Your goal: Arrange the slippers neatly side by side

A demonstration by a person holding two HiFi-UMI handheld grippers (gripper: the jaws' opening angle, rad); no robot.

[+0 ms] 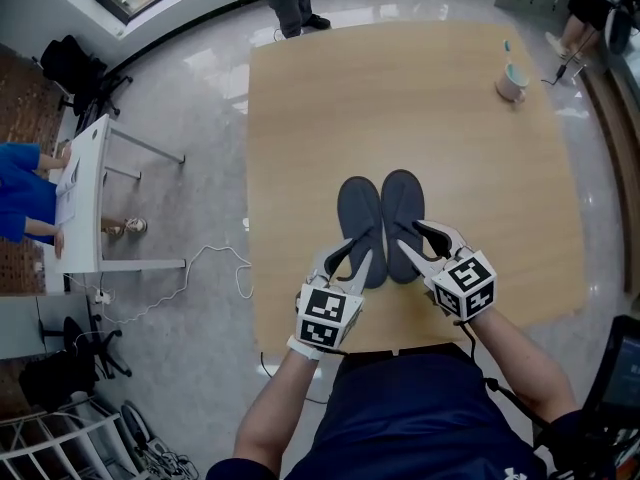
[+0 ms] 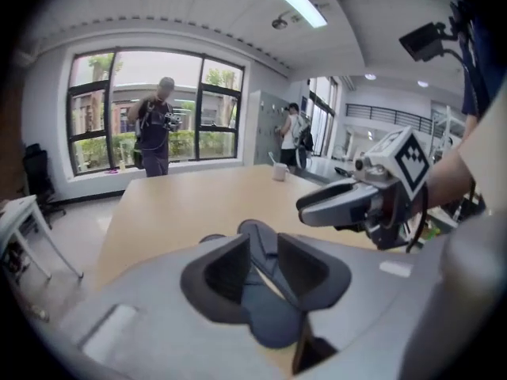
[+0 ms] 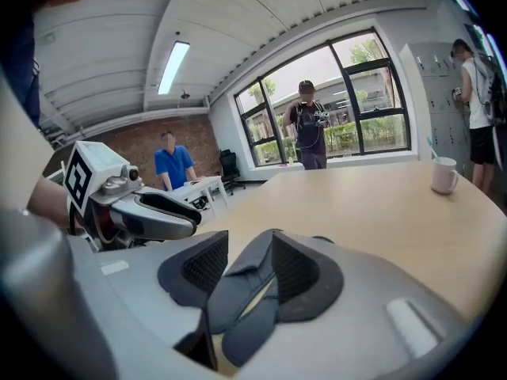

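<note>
**Grey slippers paired at the near edge: a clean exit is what counts**

Wooden table (image 1: 320, 118) carries both slippers close to the person's side, toes pointing away, well apart from the cup (image 1: 513, 80) at the far right corner.

Starting at the left, the left gripper (image 1: 355, 255) hovers over the heel of the left slipper (image 1: 360, 230). Its jaws stand partly apart with nothing gripped; its own view shows the footwear lying flat on the table beyond the gap, clear of the pads.

Moving right, the right slipper (image 1: 404, 223) lies just beside its mate, the inner edges touching or nearly so. The right gripper (image 1: 410, 236) hangs above that heel, jaws a little wider than the other's and equally empty.

To my eye the pair is already set, so what remains is a tidy withdrawal. Both tools should go straight up and back towards the body, so no jaw tip catches a heel and skews the pair. The right toe seems slightly further forward. If that matters, a gentle pull on that heel alone would do, leaving the left one untouched.
</note>
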